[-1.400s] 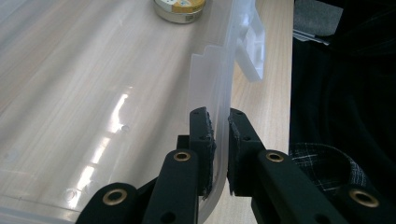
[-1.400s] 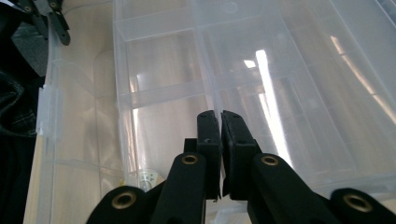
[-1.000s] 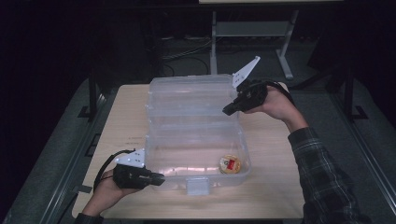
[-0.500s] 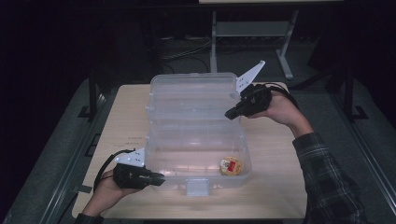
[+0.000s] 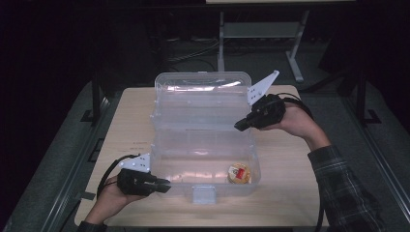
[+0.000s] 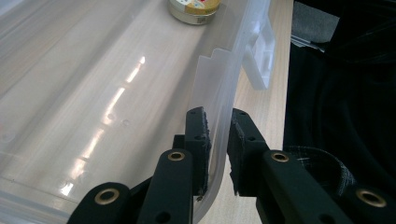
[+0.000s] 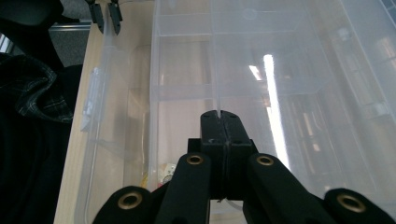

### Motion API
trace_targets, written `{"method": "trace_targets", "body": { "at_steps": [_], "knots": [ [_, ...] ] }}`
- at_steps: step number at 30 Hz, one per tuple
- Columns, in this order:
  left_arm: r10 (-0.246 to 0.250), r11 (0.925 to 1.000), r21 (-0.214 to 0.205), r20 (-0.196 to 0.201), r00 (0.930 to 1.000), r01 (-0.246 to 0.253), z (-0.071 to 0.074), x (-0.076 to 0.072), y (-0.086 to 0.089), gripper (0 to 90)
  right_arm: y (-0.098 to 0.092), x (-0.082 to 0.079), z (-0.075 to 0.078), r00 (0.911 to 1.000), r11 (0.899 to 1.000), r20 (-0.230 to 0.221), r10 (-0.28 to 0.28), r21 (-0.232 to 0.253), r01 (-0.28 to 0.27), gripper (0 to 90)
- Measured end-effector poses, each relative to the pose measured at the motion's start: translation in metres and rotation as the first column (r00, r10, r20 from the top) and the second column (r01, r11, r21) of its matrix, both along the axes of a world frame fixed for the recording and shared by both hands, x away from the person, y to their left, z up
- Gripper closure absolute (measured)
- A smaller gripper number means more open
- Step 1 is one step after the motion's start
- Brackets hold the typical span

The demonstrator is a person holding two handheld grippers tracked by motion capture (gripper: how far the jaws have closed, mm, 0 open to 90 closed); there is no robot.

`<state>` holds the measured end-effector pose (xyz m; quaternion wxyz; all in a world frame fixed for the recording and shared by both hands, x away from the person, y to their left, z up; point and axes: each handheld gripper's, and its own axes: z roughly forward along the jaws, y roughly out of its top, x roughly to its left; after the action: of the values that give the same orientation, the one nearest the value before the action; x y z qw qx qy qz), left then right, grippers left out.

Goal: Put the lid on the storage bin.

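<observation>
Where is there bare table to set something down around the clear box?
Bare wood lies left of the clear box up to the table edge, and right of it below the right tool. The front strip is crowded by the left tool and latch.

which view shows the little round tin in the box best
The high view: the round tin lies whole and unobstructed at the front right of the clear box. The left gripper view cuts it off at the top edge. The right gripper view shows just a sliver beside the fingers.
</observation>
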<state>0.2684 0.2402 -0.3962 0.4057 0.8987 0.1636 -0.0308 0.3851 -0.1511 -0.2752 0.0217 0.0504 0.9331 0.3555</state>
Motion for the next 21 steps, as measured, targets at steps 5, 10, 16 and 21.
{"method": "trace_targets", "body": {
  "at_steps": [5,10,16,21],
  "knots": [
    [0.0,1.0,0.001,-0.002,1.0,0.0,0.0,0.0,0.0,78.8,-0.001,-0.009,-0.001,1.0,1.0,0.0,0.005,0.001,-0.005,89.7],
    [-0.001,1.0,0.002,-0.001,1.0,0.001,0.0,0.0,0.0,78.7,-0.002,-0.016,-0.002,0.9999,1.0,0.004,0.013,-0.001,-0.013,89.7],
    [-0.003,1.0,0.003,0.001,1.0,0.003,0.0,0.0,0.0,78.5,-0.002,-0.024,-0.003,0.9999,1.0,0.005,0.016,-0.003,-0.016,89.7],
    [-0.006,1.0,0.004,0.003,1.0,0.006,0.0,0.0,0.0,78.4,-0.003,-0.029,-0.004,0.9998,1.0,0.005,0.022,-0.003,-0.022,89.7]
  ]
}}
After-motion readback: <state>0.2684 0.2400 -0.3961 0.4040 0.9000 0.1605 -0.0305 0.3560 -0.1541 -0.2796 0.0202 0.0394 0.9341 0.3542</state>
